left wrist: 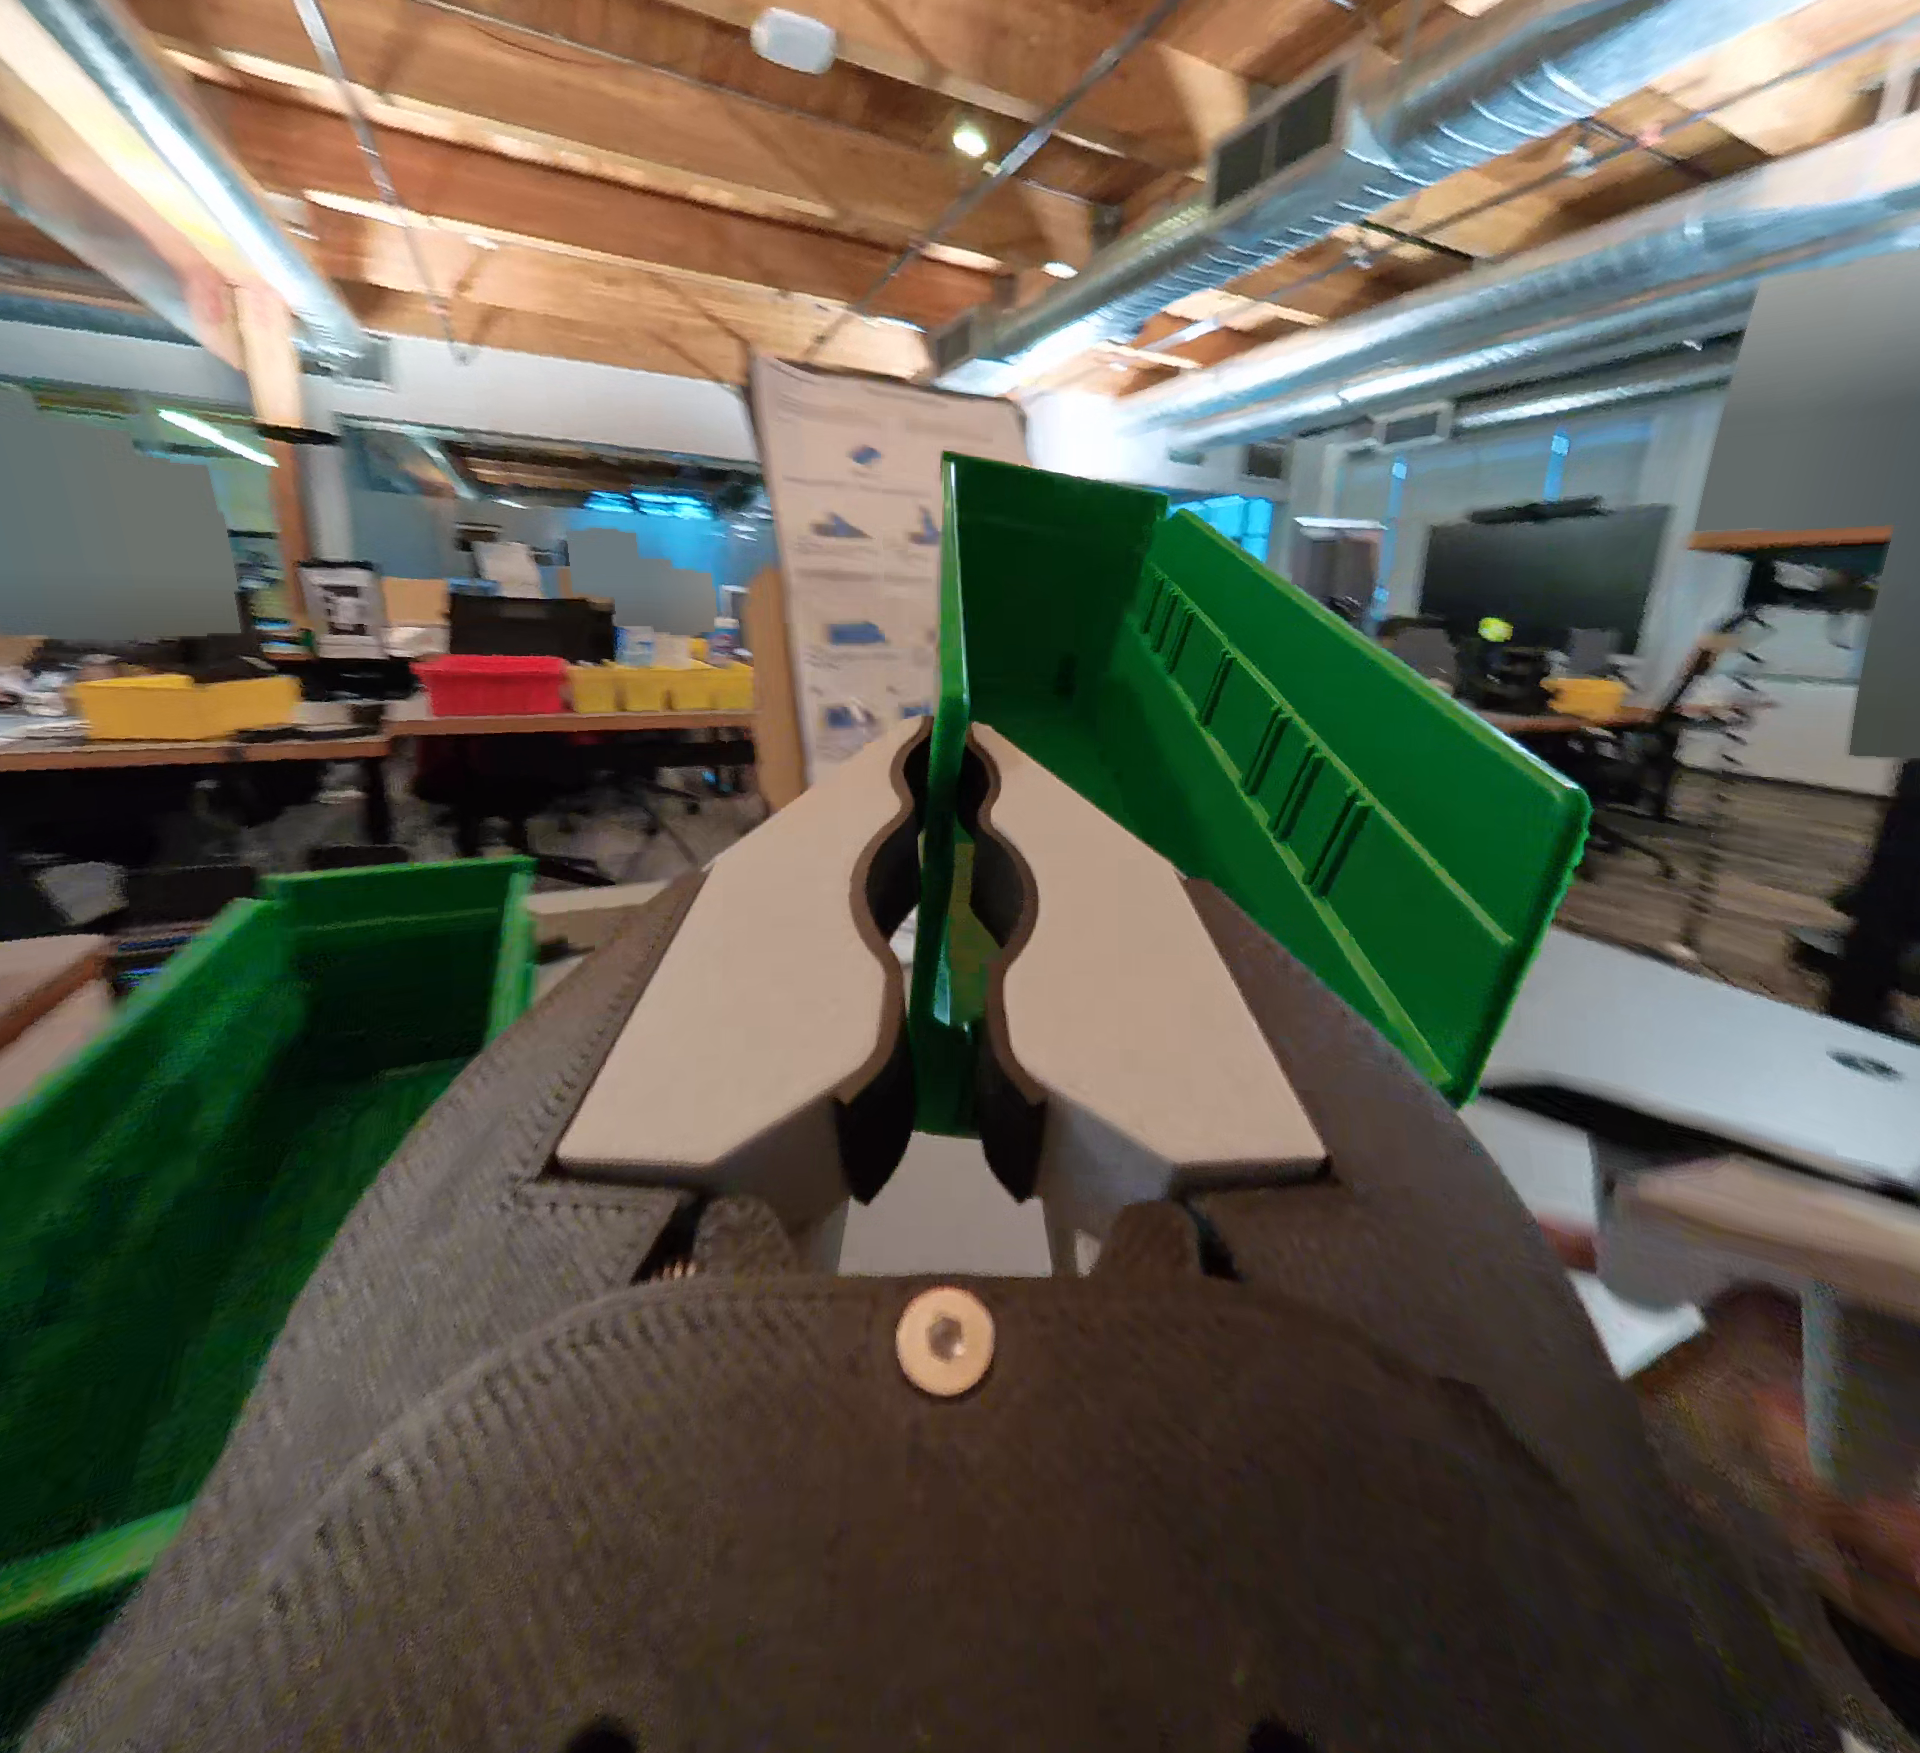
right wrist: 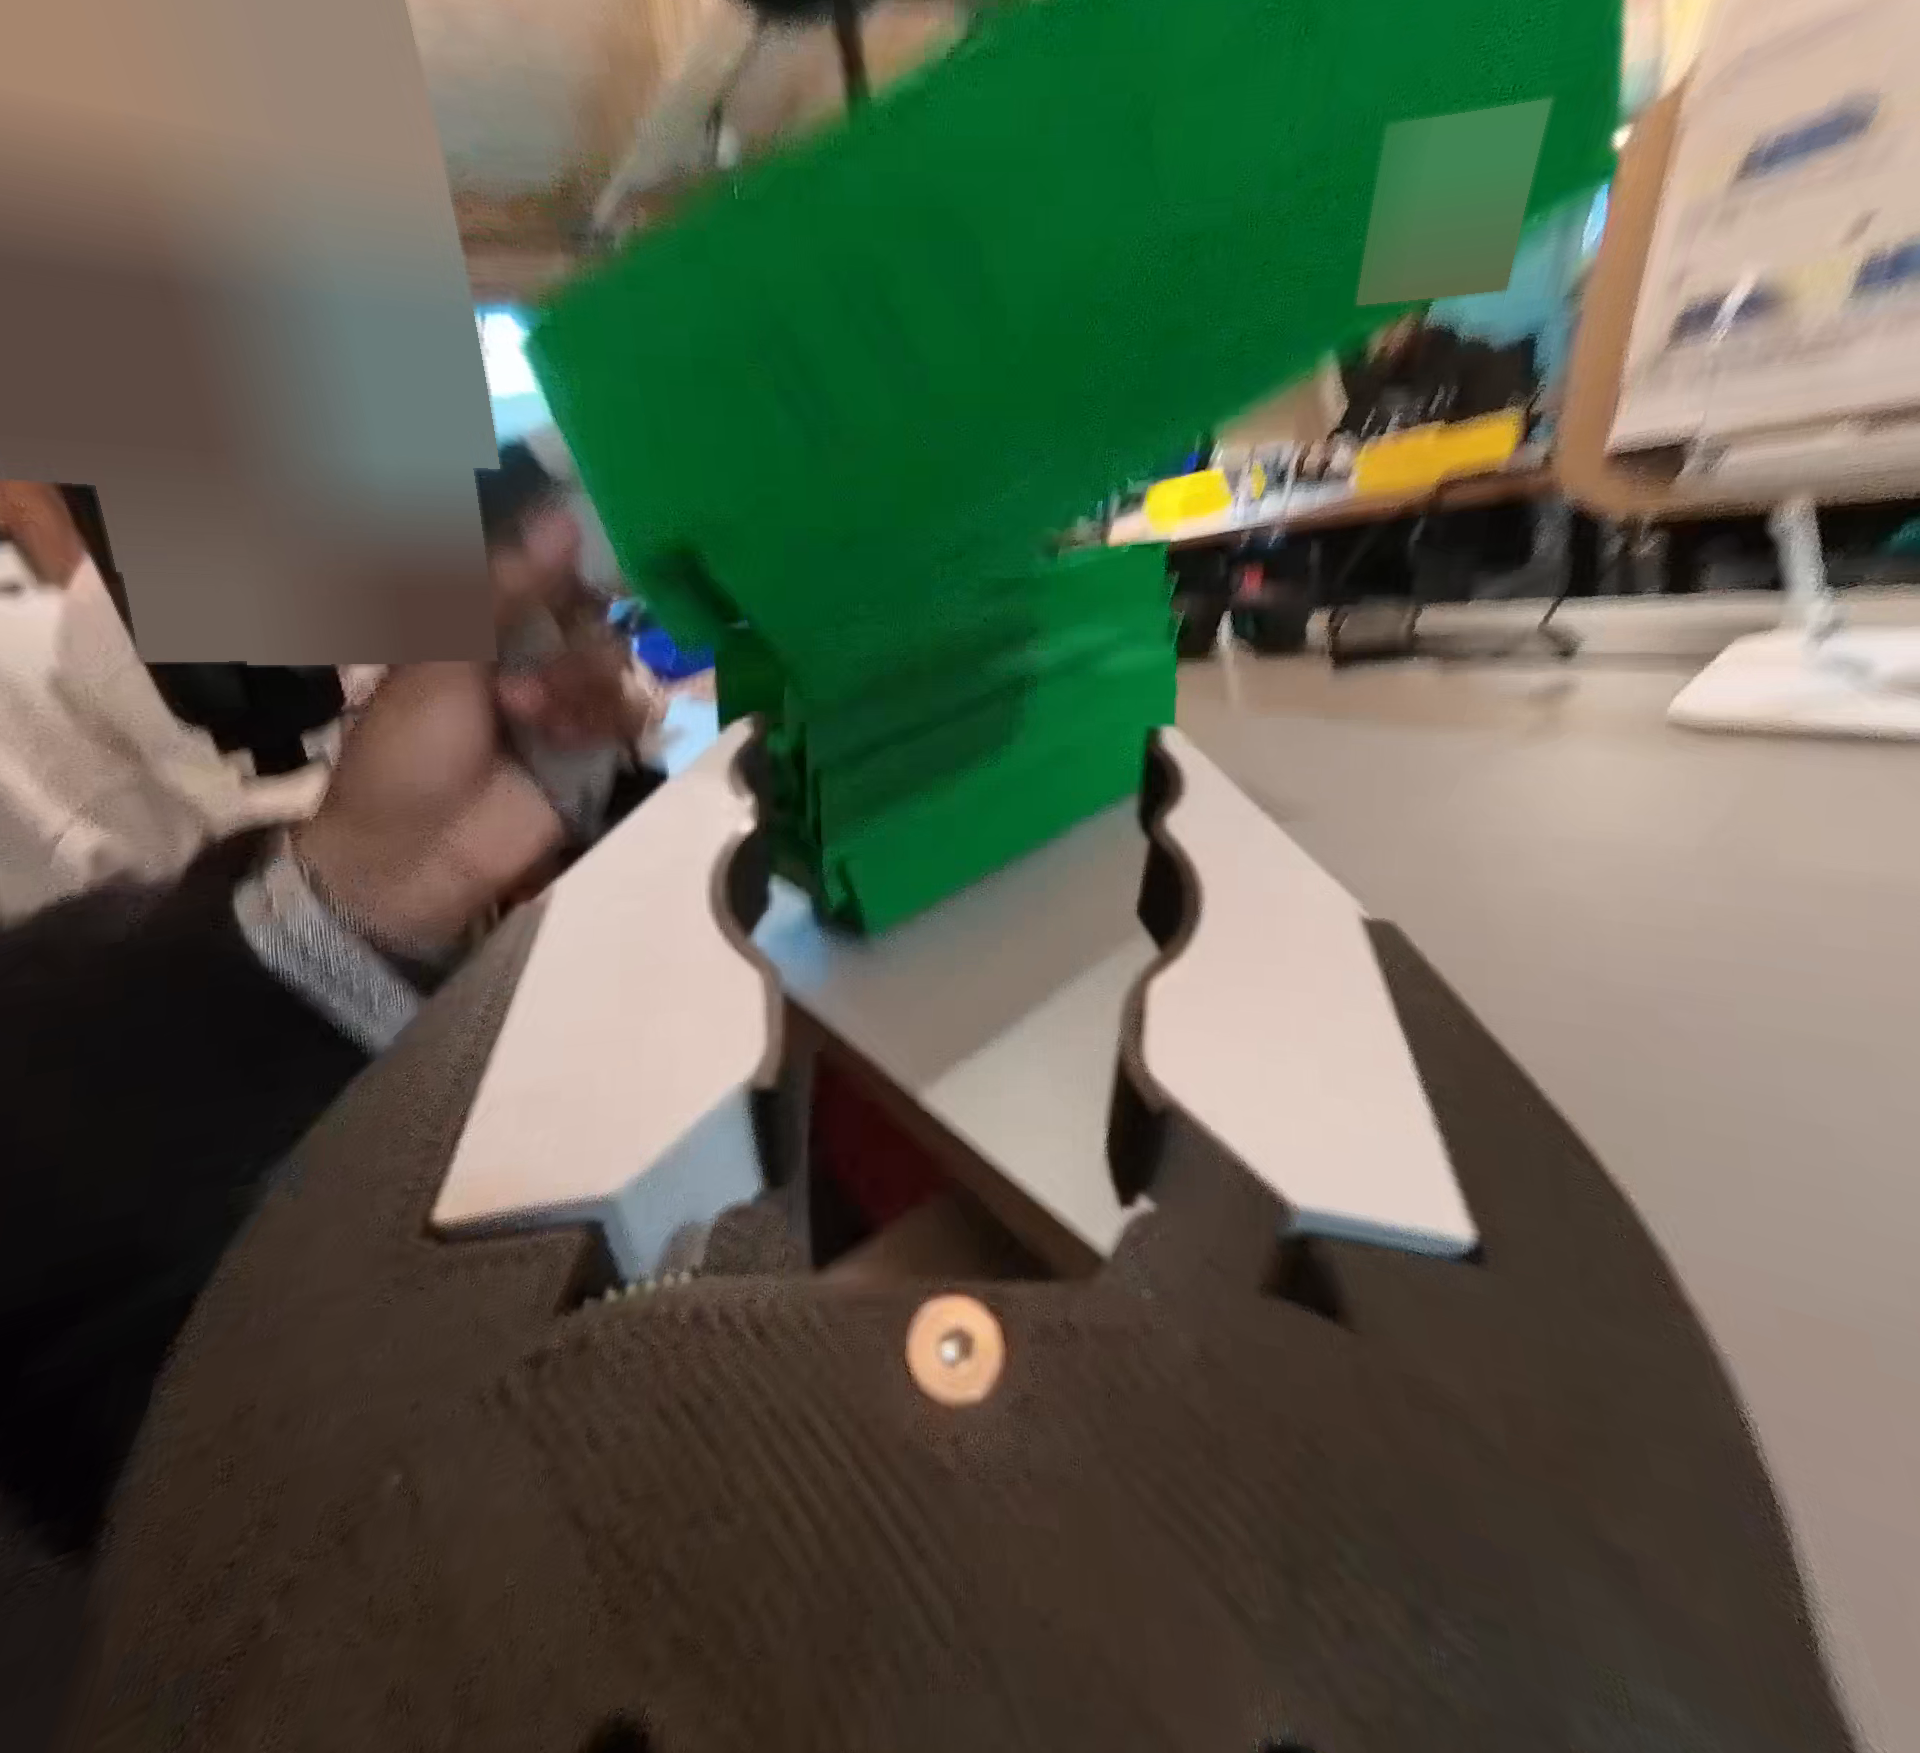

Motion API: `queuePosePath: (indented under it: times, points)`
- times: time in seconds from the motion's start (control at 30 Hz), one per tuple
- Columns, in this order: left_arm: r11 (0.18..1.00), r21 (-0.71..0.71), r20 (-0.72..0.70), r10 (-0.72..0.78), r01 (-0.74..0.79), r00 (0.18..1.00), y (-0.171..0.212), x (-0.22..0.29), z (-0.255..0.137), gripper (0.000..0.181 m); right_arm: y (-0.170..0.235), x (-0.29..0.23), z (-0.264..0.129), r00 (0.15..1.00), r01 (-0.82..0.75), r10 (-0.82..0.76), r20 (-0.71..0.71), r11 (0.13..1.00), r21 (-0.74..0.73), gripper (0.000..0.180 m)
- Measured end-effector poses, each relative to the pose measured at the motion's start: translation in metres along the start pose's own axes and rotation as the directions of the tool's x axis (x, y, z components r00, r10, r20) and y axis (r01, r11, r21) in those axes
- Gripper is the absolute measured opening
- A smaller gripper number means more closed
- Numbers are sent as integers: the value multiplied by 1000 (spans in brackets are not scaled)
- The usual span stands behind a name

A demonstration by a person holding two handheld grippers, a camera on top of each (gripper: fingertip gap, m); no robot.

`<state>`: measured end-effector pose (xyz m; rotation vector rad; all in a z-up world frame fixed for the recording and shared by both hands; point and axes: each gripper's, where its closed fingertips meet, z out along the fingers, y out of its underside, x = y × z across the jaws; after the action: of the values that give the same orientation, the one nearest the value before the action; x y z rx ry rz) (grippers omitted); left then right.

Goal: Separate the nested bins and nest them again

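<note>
The left gripper point(left wrist: 948, 768) has its fingers point(left wrist: 800, 924) clamped on one thin side wall of a lifted green bin point(left wrist: 1195, 716). That bin is carried in the air, tilted, with its slotted far wall running out toward 3 o'clock. The hold is on an edge only, so the bin's weight hangs off to one side; it could pivot in the grip or slide out if it is swung fast.

The right gripper point(right wrist: 951, 768) has its fingers point(right wrist: 1257, 997) well apart, their tips on either side of the near end of a second green bin point(right wrist: 966, 747) that stands on the grey counter point(right wrist: 1558, 872). Whether they touch it cannot be told through the blur. If they close off-centre, this bin may skid or tip.

In the right wrist view the lifted bin hangs at 12 o'clock, close above the standing one. Lowered at this slant, its corner could catch the lower rim and jam or knock the bin away.

A person's hand point(right wrist: 436, 799) sits at 9 o'clock. A white poster stand point(right wrist: 1808, 643) lies at 3 o'clock, apart.
</note>
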<state>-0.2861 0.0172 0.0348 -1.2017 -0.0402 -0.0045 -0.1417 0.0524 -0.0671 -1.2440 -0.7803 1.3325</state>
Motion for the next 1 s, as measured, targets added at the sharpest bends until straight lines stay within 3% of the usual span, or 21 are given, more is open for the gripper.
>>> queuePosePath:
  times: [0.1, 0.27, 0.4, 0.57, 0.77, 0.93, 1.0]
  points:
    - [997, -63, -81, -44, 39, 996, 36, 41, 5, 0, -27, -18, -10, 996, 84, -85, 6, 987, 138, 89]
    - [996, -85, -61, 16, -21, 998, 65, 77, 8, 0, -6, -22, -4, 993, 114, -113, -32, 993, 35, 92]
    - [992, -122, -36, 13, -17, 999, 87, 87, 9, 0, 5, 4, -6, 987, 56, -58, -151, 998, -16, 80]
    - [982, -183, -19, -43, 39, 999, 108, 87, 8, 2, 21, 33, -8, 972, -124, 101, -212, 987, -101, 51]
    - [981, -189, -51, -49, 38, 998, 111, 98, 7, 14, 44, 48, -7, 960, -70, -4, -280, 965, -251, 20]
    - [976, -214, -155, -80, 45, 985, 118, 125, 3, 31, 42, 79, -15, 926, -194, 103, -364, 955, -225, 5]
    - [972, -233, -213, -84, 33, 973, 122, 138, 0, 32, 33, 97, -21, 912, -169, 75, -402, 964, -204, 0]
